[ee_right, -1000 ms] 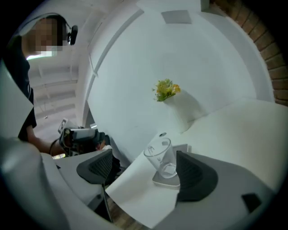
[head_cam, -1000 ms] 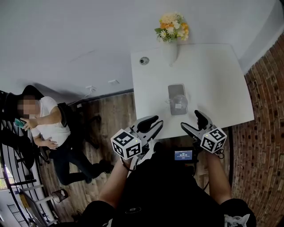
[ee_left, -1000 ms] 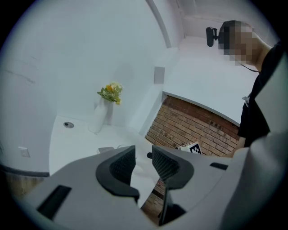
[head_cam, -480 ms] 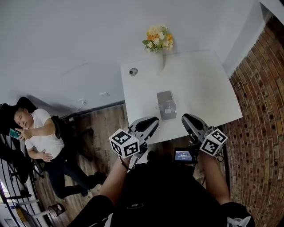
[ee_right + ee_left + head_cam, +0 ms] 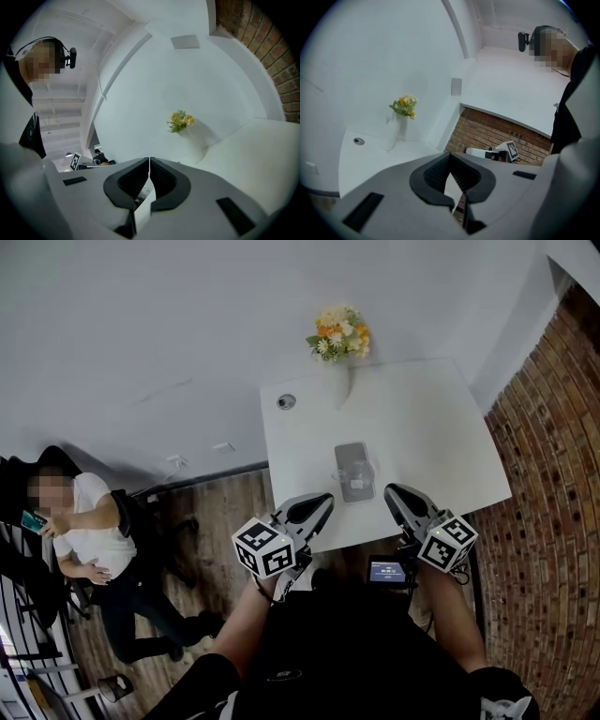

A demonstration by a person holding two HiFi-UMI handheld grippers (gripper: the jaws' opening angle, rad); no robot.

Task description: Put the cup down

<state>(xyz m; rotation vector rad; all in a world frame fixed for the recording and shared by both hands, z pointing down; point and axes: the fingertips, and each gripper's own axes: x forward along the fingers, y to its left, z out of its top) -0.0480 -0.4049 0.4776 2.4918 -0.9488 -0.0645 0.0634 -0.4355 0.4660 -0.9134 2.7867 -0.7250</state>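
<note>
Cup (image 5: 360,471) of clear glass stands upright on a grey mat (image 5: 348,453) near the front edge of the white desk (image 5: 441,427), just beyond my two sets of fingers and touching neither. My left fingers (image 5: 309,510) have just been closing and are now clenched together with nothing between them. My right fingers (image 5: 406,503) have done likewise, pressed pad to pad and empty. Both hover at the desk's near edge, either side of the mat. Farther back a vase of flowers (image 5: 339,334) stands by the wall, with a small round fitting (image 5: 286,401) to its left. A seated person (image 5: 94,521) holds a phone off to the left.
</note>
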